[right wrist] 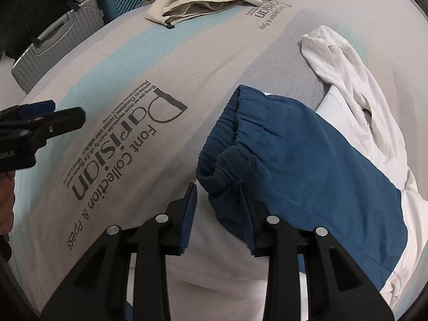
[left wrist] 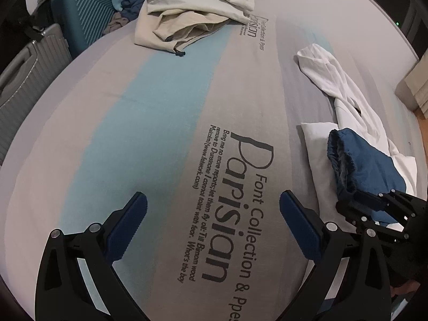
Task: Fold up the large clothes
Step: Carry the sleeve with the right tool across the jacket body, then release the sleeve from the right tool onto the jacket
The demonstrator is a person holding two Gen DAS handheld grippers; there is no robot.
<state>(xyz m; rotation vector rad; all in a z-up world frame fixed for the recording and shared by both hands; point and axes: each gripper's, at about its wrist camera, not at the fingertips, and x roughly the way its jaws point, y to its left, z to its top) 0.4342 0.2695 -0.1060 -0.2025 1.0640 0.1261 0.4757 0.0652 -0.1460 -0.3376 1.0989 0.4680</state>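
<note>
A dark blue garment point(right wrist: 307, 165) with an elastic waistband lies folded on top of a white garment point(right wrist: 355, 80) at the right of the bed. My right gripper point(right wrist: 216, 187) points down at the waistband's near corner. That corner sits between its jaws; the right pad touches the cloth and the left pad stands clear, so it is open. In the left wrist view the same blue garment point(left wrist: 366, 165) shows with the right gripper point(left wrist: 347, 203) at its near end. My left gripper point(left wrist: 212, 198) hangs wide open over the printed bedsheet point(left wrist: 160, 107), with nothing between its fingers.
A heap of beige clothes point(left wrist: 187, 8) lies at the far end of the bed. A teal suitcase point(left wrist: 83, 13) and a grey suitcase point(left wrist: 29, 75) stand beside the bed at the left. A white folded piece point(left wrist: 315, 144) lies under the blue garment.
</note>
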